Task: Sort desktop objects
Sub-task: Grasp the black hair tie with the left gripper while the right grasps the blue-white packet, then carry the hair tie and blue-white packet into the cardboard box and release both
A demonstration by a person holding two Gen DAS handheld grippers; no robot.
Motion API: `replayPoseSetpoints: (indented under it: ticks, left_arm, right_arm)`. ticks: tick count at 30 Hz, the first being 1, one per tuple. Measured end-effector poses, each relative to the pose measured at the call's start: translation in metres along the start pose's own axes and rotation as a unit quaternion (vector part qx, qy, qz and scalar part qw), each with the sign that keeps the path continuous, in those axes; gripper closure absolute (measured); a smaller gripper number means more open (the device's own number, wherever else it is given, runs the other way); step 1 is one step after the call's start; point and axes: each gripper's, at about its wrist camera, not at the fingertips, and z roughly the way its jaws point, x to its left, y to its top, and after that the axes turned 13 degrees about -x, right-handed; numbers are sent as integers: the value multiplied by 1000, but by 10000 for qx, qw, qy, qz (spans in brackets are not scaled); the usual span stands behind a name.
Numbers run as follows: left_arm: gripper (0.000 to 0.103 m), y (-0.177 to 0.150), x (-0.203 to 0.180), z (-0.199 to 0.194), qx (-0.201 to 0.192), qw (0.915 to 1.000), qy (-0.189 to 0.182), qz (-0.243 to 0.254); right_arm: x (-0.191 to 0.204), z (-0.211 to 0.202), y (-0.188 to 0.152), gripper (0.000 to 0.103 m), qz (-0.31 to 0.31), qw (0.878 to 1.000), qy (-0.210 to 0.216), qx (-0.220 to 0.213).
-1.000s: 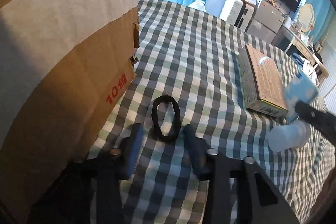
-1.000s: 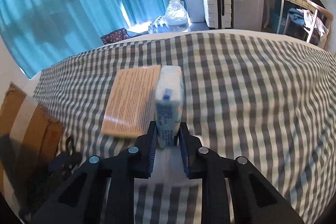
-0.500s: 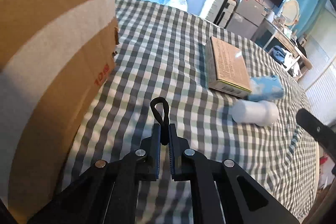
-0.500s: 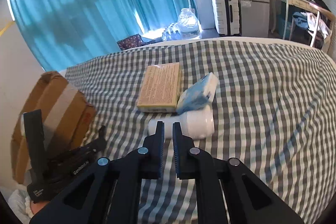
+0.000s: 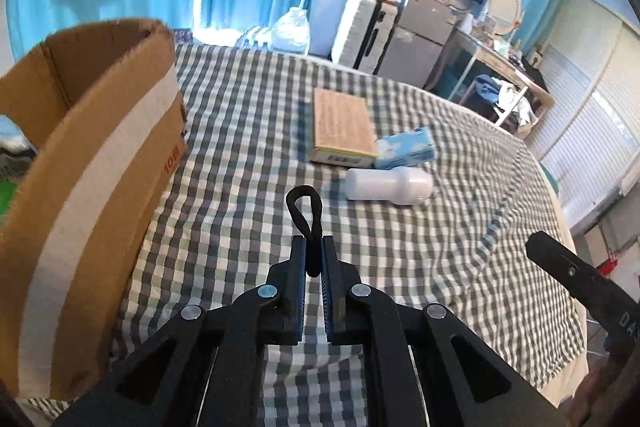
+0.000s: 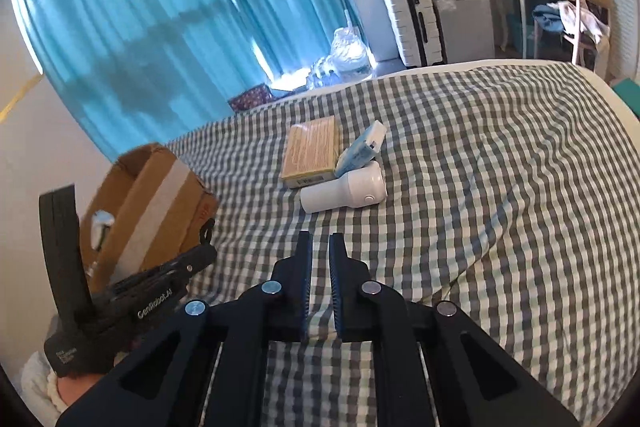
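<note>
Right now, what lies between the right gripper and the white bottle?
Only bare checked cloth: the right wrist view shows nothing between the right gripper and the white bottle.

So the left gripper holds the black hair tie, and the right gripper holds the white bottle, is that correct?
Not quite. The left gripper does hold the black hair tie, but the right gripper is shut on nothing; the right wrist view shows the white bottle lying on the checked cloth.

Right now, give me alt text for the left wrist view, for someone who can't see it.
The left gripper pinches a black elastic hair-tie loop above a grey-and-white checked cloth, with an open brown cardboard box at left. Beyond lie a tan flat box, a blue tissue pack and a white plastic bottle.
</note>
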Motion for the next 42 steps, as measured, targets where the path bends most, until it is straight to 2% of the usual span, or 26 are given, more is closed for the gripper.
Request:
replayPoseSetpoints:
  ticks: [2, 4, 8, 13, 18, 19, 20, 22, 25, 28, 32, 38, 40, 42]
  left_arm:
    - [96, 3, -1, 1, 0, 10000, 26, 49]
    - [96, 7, -2, 6, 7, 10000, 29, 80]
    - [96, 16, -2, 23, -33, 9998, 88, 199]
    - [96, 31, -4, 60, -26, 9995, 106, 305]
    - [96, 37, -4, 91, 62, 9993, 118, 358]
    - [96, 38, -3, 97, 87, 9993, 102, 344]
    - [96, 39, -3, 100, 102, 9993, 91, 349]
    - [96, 41, -2, 106, 105, 9991, 125, 399]
    - [96, 44, 2, 104, 55, 9991, 138, 395]
    - [96, 47, 3, 90, -6, 9995, 140, 295]
    - [96, 59, -5, 52, -232, 9994, 68, 241]
    - [96, 92, -16, -34, -820, 9961, -189, 281]
    - [96, 107, -9, -71, -1091, 9934, -290, 220]
    - [96, 117, 2, -101, -1281, 9912, -297, 143]
  right_arm:
    - [-2, 2, 4, 62, 97, 9999, -67, -56]
    - [-7, 9, 12, 55, 191, 9998, -51, -102]
    - [-17, 40, 25, 55, 411, 9991, -31, -53]
    - [-41, 105, 37, 55, 785, 9968, -87, 129]
    - [-71, 179, 40, 56, 1178, 9913, -299, 501]
    - [-73, 188, 41, 64, 1205, 9909, -299, 517]
    - [-72, 194, 42, 79, 1144, 9916, -298, 529]
    - [-60, 199, 46, 81, 673, 9958, -368, 503]
    - [-42, 188, 51, 83, 146, 9986, -365, 364]
    - [-33, 159, 58, 84, 45, 9994, -320, 108]
    - [-10, 112, 77, 84, -52, 9997, -123, -199]
    - [62, 30, 100, 84, -383, 9964, 340, -681]
    - [87, 5, 103, 84, -416, 9925, 792, -832]
    - [113, -19, 101, 84, -667, 9899, 858, -914]
